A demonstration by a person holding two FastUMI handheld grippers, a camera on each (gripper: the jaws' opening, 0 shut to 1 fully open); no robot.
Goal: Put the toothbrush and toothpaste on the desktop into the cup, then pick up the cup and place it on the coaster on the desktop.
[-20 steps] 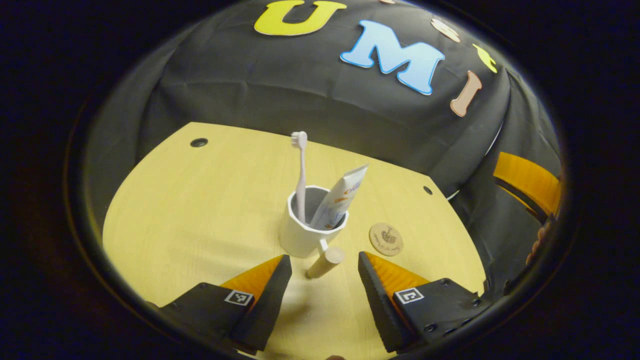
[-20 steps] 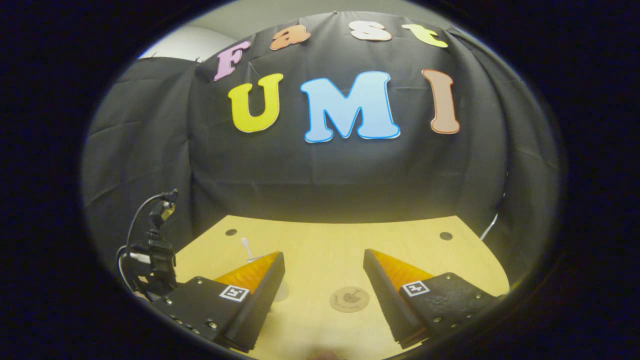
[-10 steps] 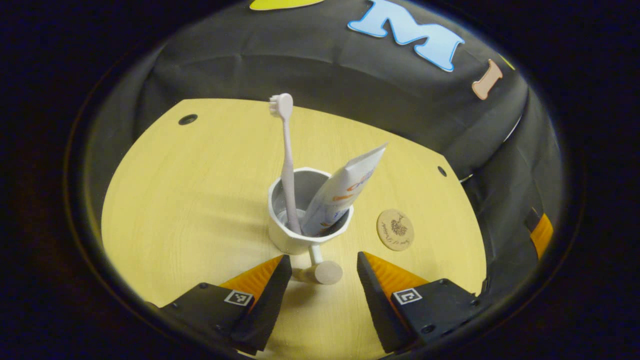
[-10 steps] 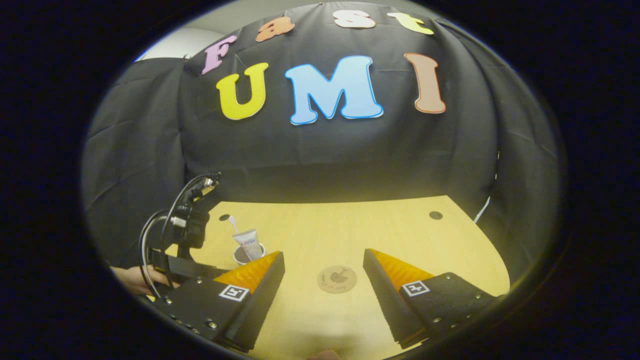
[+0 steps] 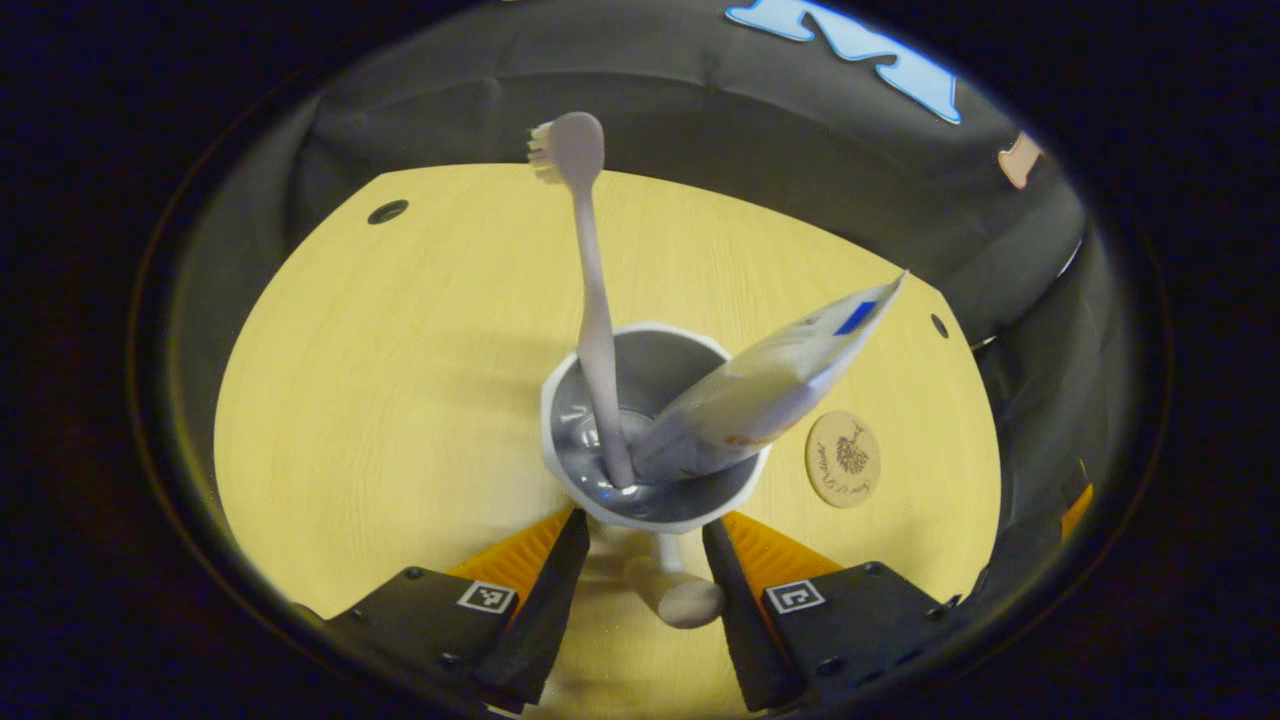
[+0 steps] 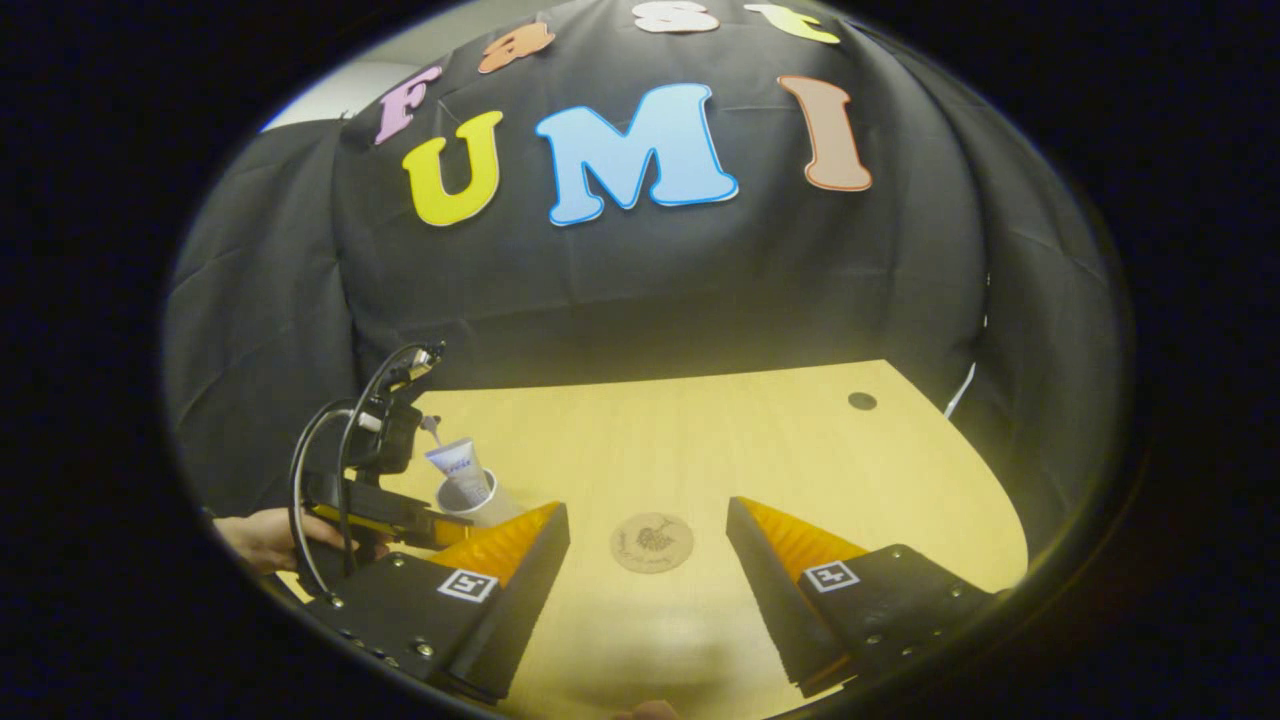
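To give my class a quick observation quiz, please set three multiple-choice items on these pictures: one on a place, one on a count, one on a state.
1. Where is the toothbrush? A in the cup; B beside it; C under it.
2. How many things stand in the cup? A one; B two; C three.
3. The right gripper has its jaws: A open; B shut; C shut on the cup.

Answers: A, its handle stands inside the rim; B, toothbrush and toothpaste; A, a wide gap shows between them.
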